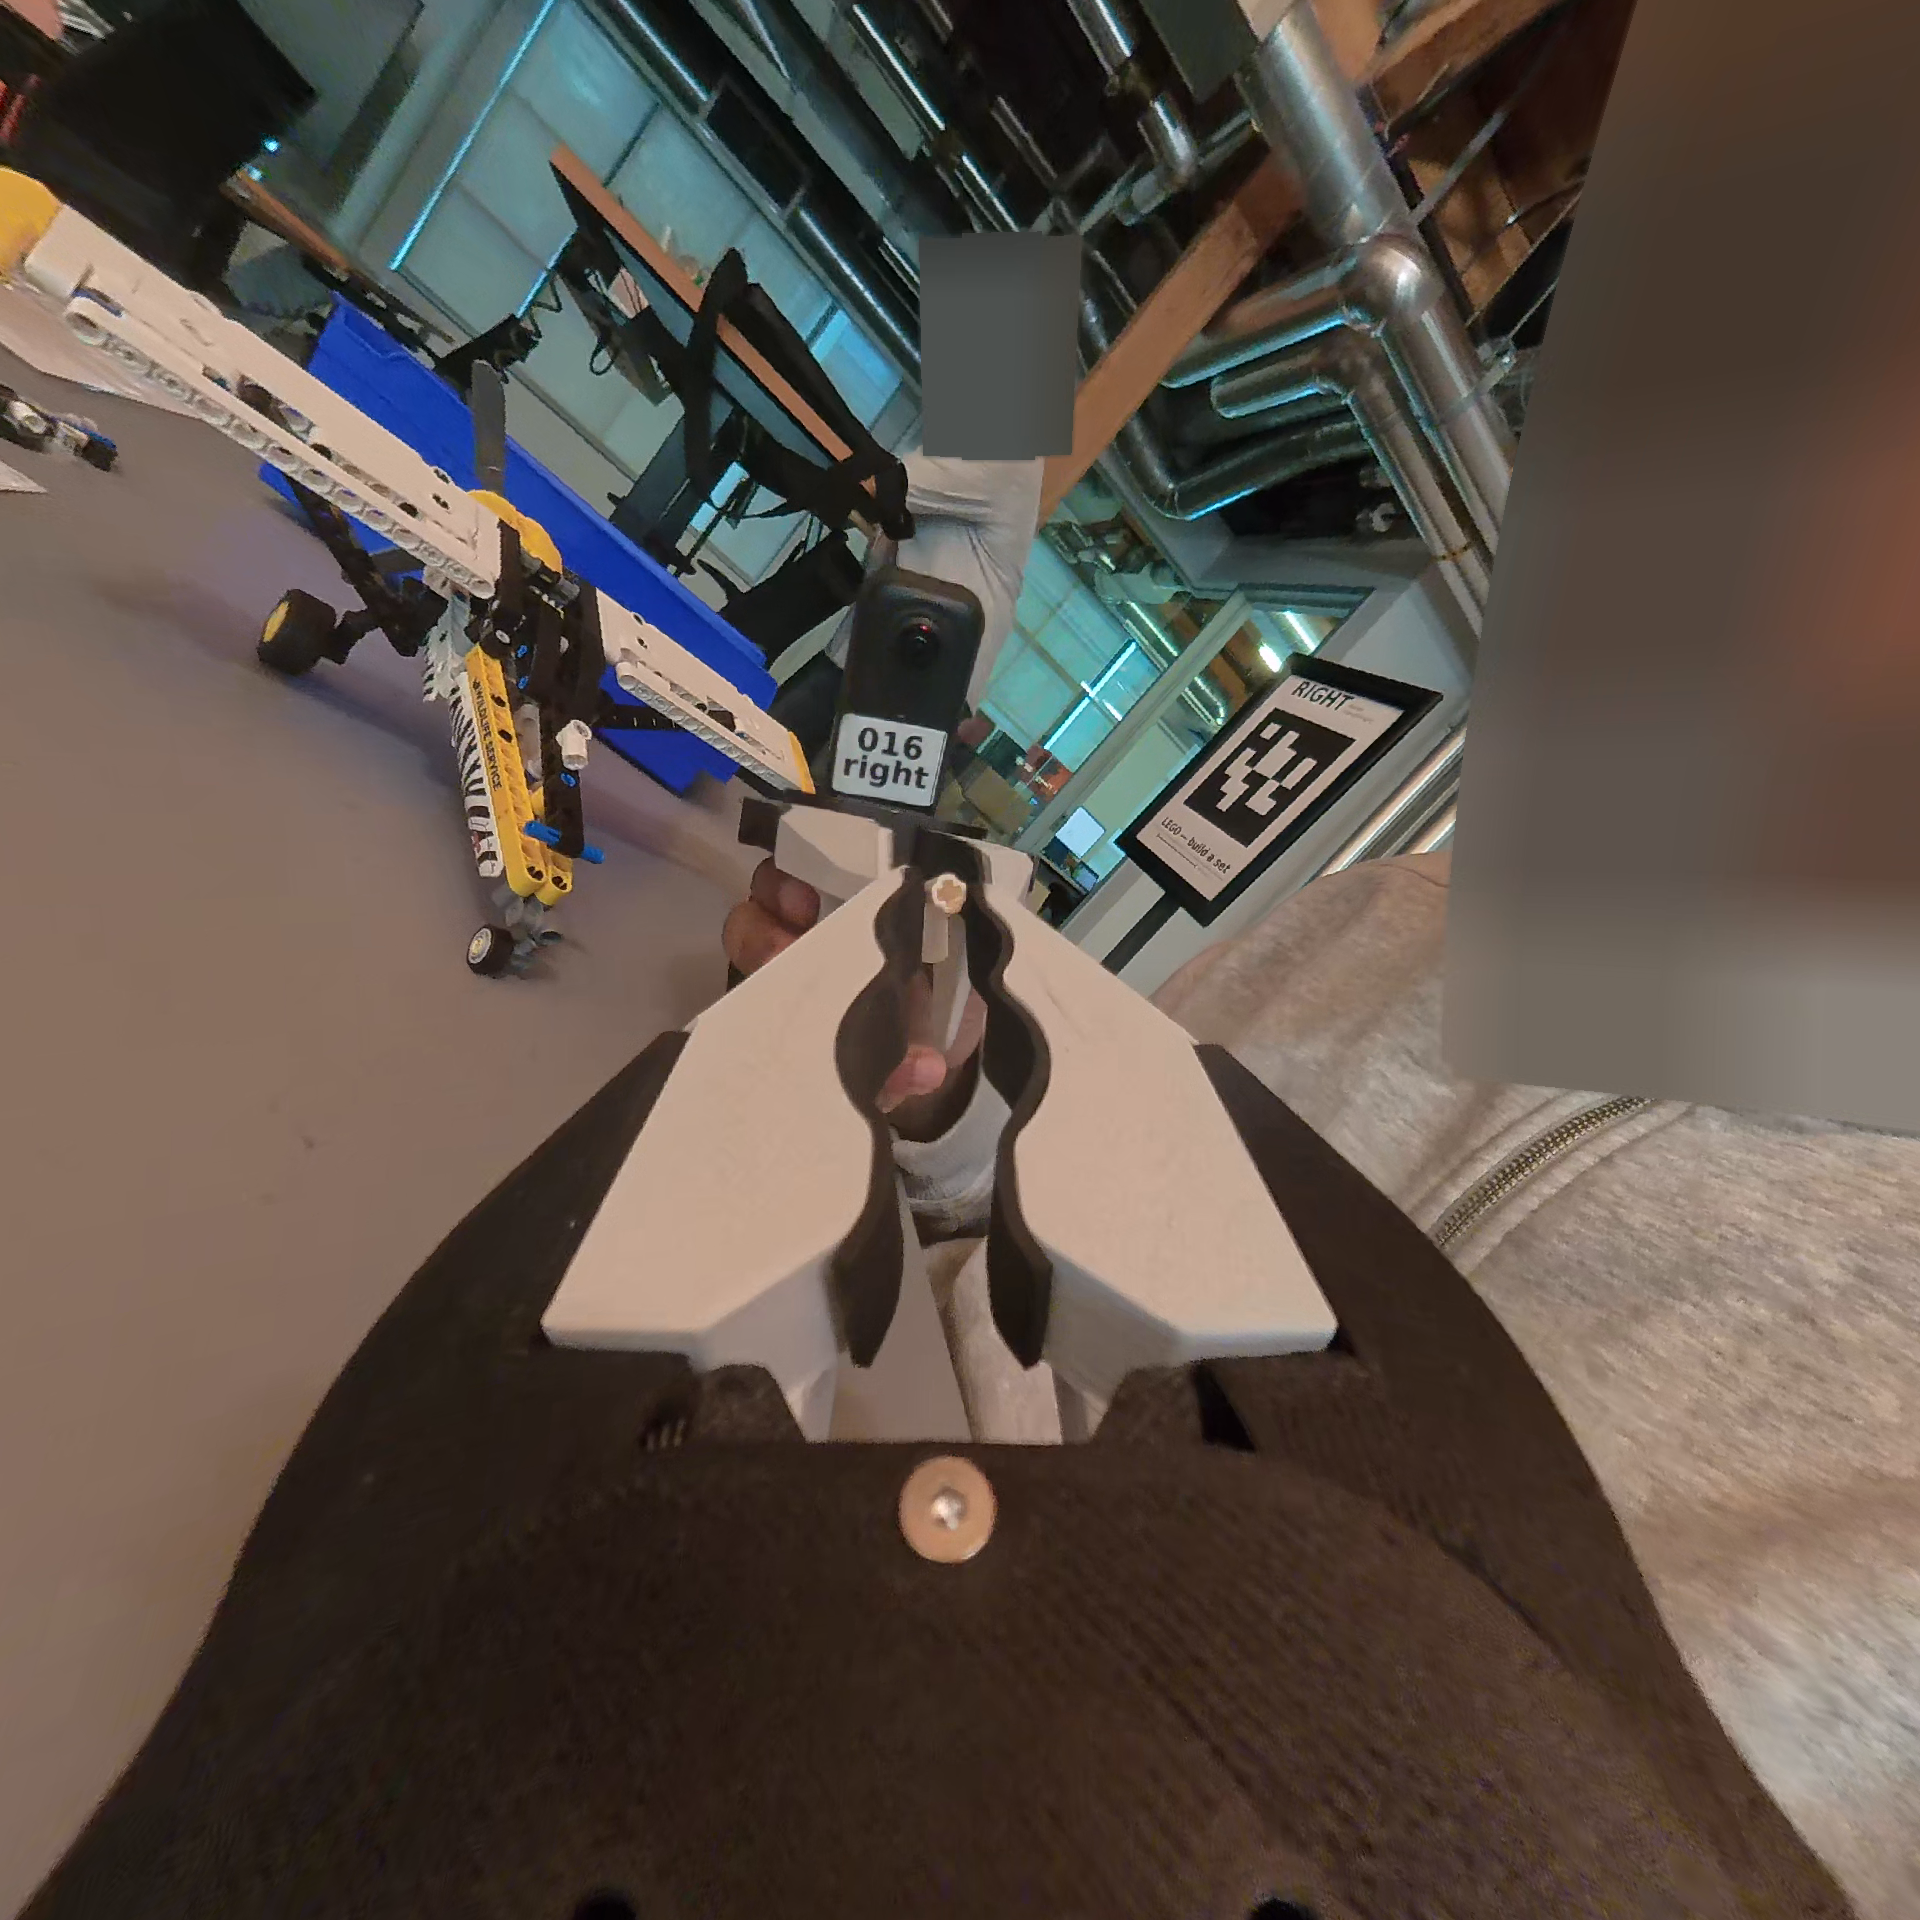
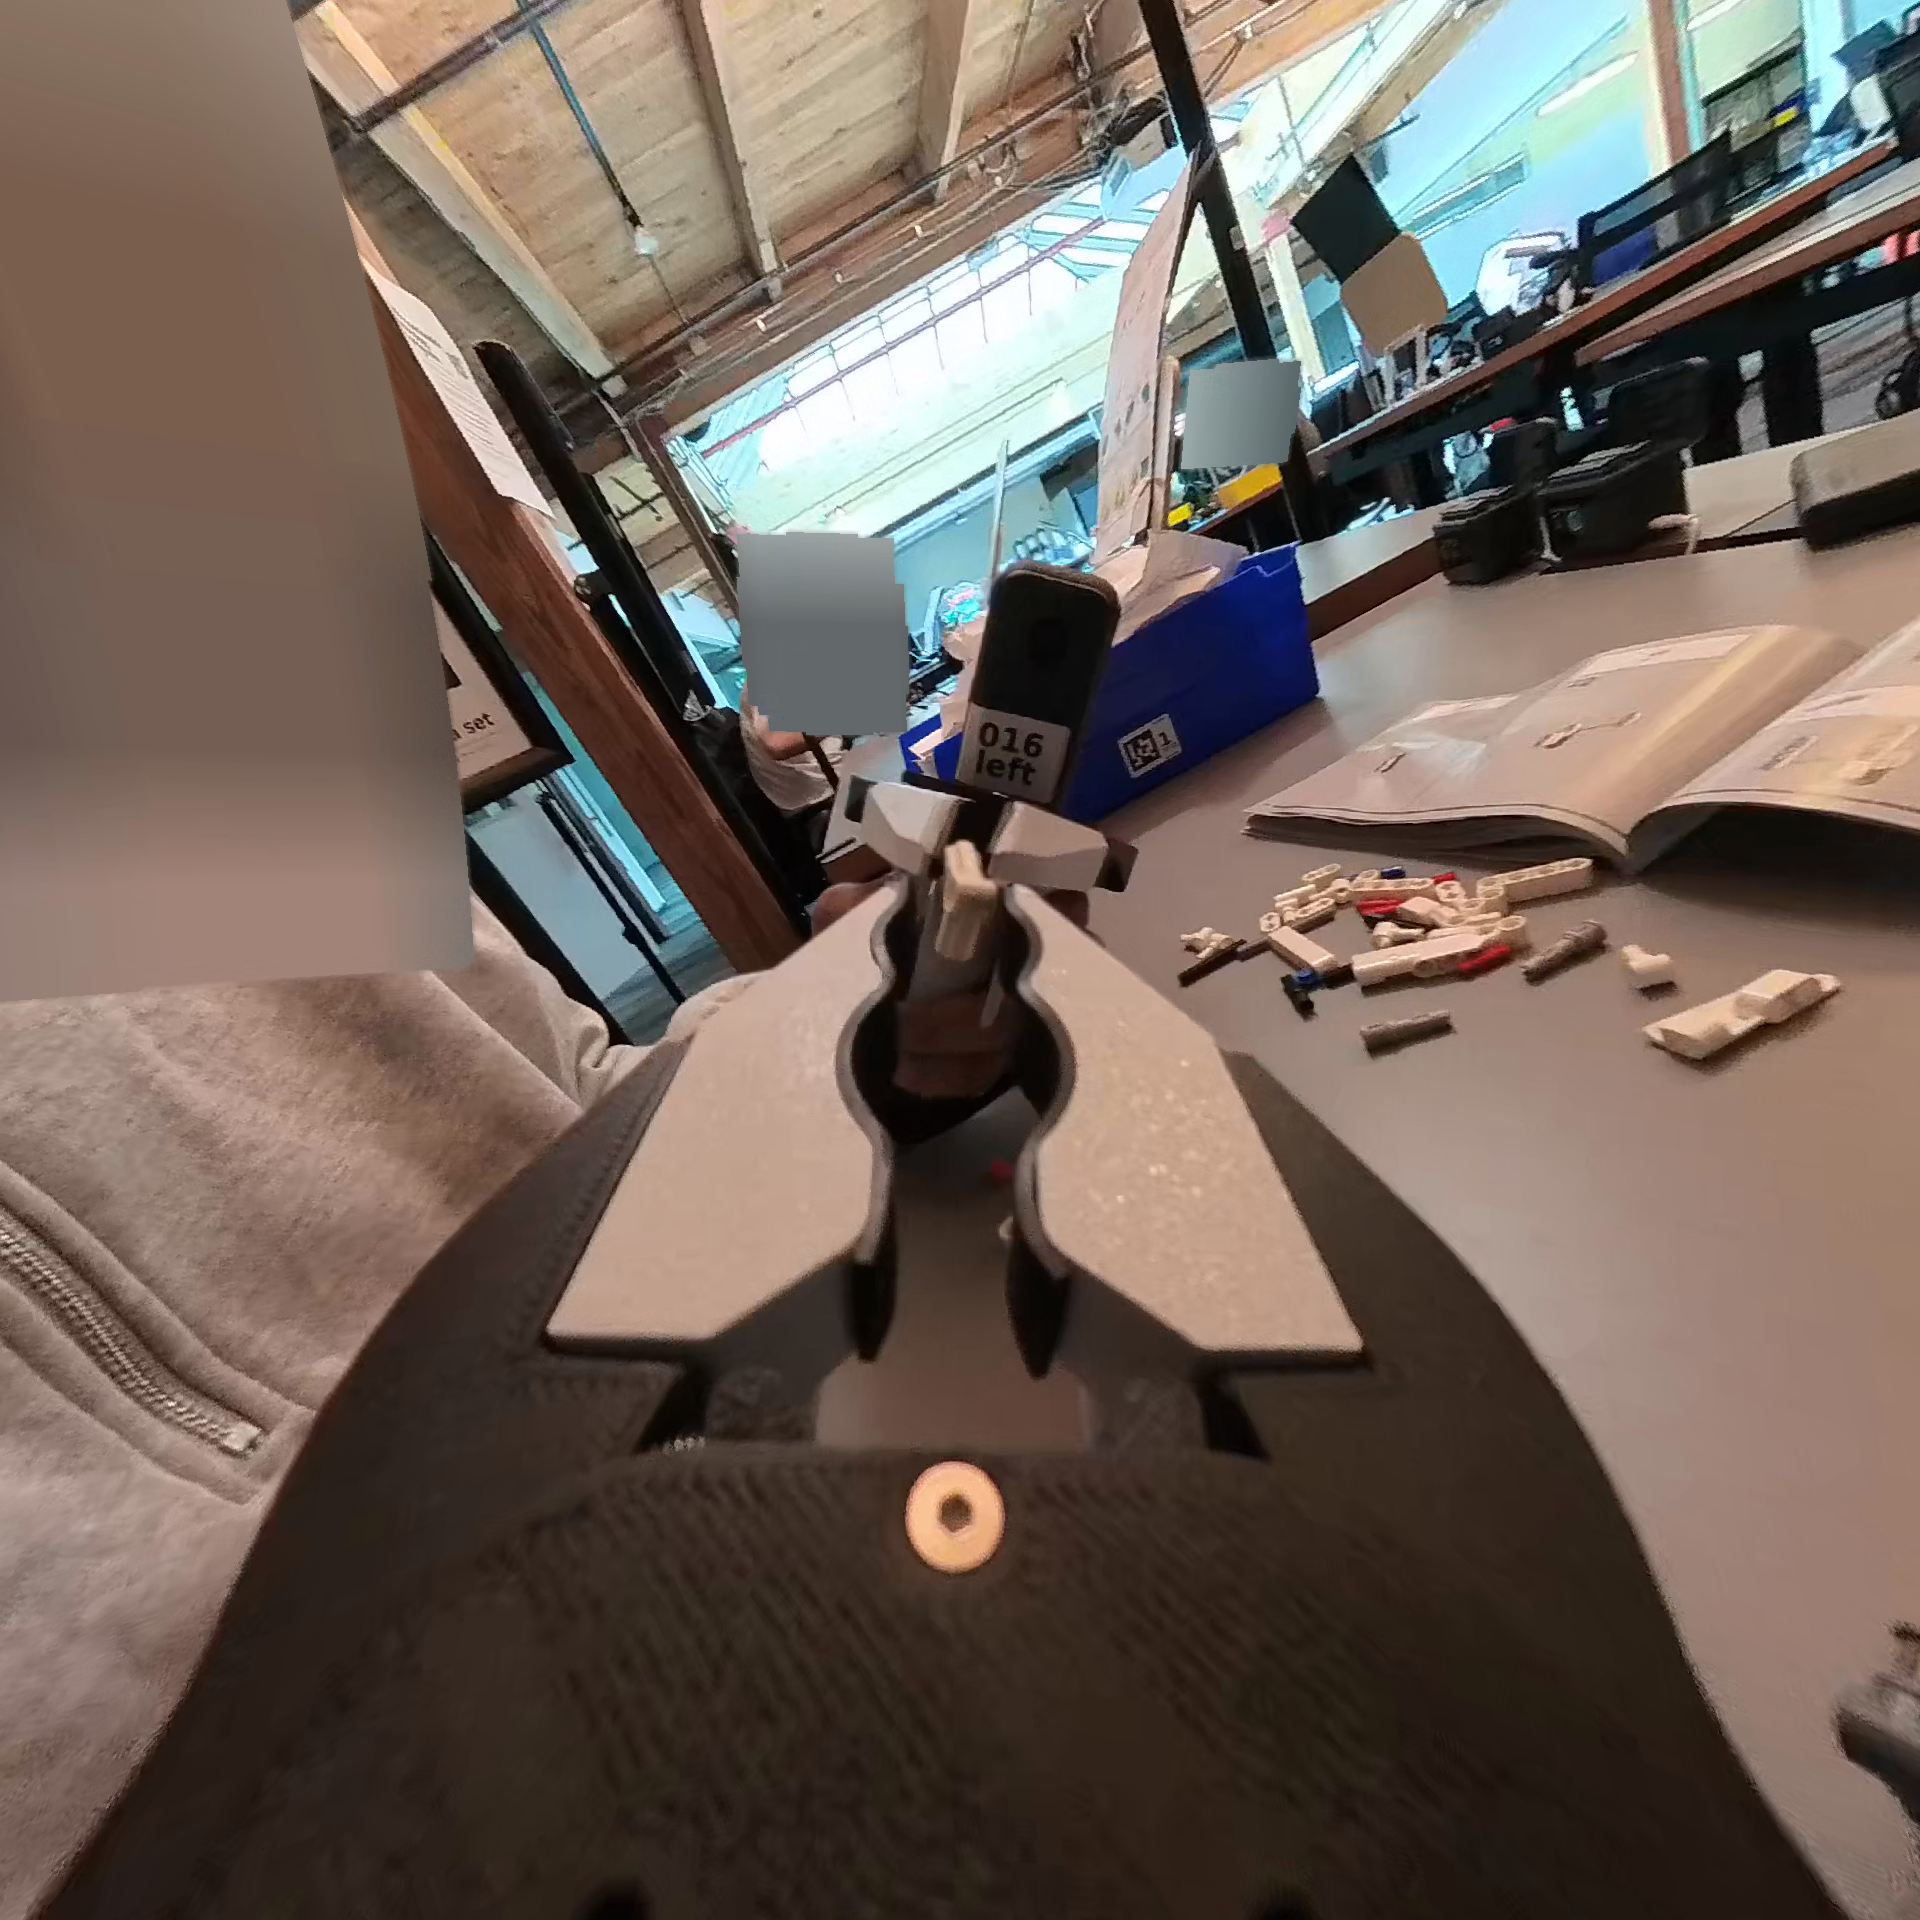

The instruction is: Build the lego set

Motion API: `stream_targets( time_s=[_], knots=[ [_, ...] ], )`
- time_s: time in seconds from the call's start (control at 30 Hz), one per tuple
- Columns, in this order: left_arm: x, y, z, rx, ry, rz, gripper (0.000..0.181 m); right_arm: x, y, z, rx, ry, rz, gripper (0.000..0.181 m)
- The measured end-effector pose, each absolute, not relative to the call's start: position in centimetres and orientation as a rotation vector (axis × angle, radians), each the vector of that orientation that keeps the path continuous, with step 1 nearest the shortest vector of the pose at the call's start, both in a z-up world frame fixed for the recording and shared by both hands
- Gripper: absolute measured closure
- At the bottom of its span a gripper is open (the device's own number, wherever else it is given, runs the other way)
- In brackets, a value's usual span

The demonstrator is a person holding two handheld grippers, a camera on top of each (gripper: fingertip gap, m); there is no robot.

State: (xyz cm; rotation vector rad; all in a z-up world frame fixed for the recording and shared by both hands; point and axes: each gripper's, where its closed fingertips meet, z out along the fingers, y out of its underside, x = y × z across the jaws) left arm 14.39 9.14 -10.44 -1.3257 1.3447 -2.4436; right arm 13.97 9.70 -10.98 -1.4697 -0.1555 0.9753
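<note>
The blue plastic bin (image 2: 1195,675) at the grey table's (image 2: 1455,1299) far side holds crumpled white paper and packaging. Beside it lies an open instruction booklet (image 2: 1558,758), with loose white, grey and black lego pieces (image 2: 1403,935) scattered just in front (bare tabletop lies nearer the camera). Above the table edge, the left gripper (image 1: 943,914) and right gripper (image 2: 961,904) meet tip to tip, both closed on a small white lego pin piece (image 2: 961,899). The yellow, white and black lego aircraft model (image 1: 499,644) stands well apart on the table.
</note>
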Motion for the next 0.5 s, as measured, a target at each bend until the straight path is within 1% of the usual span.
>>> stream_targets(
  time_s=[0.1, 0.5],
  knots=[
    [14.33, 8.84, -10.40, -1.308, 1.367, -2.434, 0.176, 13.98, 9.66, -10.96, -1.467, -0.146, 1.000, 0.173],
    [14.17, 8.42, -10.24, -1.280, 1.384, -2.458, 0.176, 13.97, 9.15, -10.60, -1.450, -0.177, 1.013, 0.175]
  ],
)
